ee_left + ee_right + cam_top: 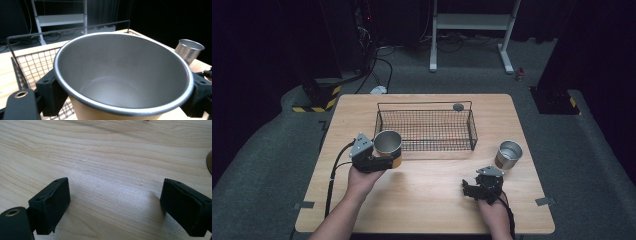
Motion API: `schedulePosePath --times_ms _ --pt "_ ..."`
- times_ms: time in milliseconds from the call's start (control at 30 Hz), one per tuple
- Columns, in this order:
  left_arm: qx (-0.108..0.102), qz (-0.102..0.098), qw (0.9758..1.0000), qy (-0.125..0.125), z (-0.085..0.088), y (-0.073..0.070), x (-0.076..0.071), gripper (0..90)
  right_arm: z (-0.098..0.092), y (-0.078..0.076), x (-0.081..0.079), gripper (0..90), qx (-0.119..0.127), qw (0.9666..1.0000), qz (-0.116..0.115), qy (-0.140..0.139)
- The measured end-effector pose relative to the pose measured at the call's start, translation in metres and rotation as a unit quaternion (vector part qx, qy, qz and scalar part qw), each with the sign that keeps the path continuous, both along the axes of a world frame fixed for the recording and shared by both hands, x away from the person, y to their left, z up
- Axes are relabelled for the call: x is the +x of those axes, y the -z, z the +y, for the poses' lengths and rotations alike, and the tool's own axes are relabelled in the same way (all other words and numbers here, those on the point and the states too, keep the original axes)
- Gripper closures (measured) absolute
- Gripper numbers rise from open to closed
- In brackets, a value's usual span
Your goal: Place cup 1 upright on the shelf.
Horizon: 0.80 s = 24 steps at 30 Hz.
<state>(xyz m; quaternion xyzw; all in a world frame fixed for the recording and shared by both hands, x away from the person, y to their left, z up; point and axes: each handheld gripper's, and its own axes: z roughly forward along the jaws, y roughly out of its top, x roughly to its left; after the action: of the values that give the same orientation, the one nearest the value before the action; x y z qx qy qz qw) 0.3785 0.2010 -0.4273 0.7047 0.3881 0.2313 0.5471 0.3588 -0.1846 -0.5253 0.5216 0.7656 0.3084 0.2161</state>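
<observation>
While the left gripper (381,159) is clamping the orange-sided cup (388,145) at the wire basket's (427,129) near-left corner — likely poised for loading — the right gripper (479,190) is hanging wide open, empty, over the desk (427,200) near the steel cup (509,154).

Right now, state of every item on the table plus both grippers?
orange cup: upright, empty, held off the table beside the basket's near-left corner.
left gripper: shut on the orange cup.
right gripper: open, empty, over bare wood.
steel cup: upright on the table, free.
wire basket: on the table; small dark round thing at its far rim.
</observation>
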Motion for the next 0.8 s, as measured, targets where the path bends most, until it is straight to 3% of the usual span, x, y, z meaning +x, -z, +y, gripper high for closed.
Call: schedulePosePath --times_ms 800 --pt "-0.005 -0.015 0.9999 0.0 -0.015 -0.022 0.04 13.2 0.0 0.0 -0.002 9.1 0.0 1.0 0.0 -0.001"
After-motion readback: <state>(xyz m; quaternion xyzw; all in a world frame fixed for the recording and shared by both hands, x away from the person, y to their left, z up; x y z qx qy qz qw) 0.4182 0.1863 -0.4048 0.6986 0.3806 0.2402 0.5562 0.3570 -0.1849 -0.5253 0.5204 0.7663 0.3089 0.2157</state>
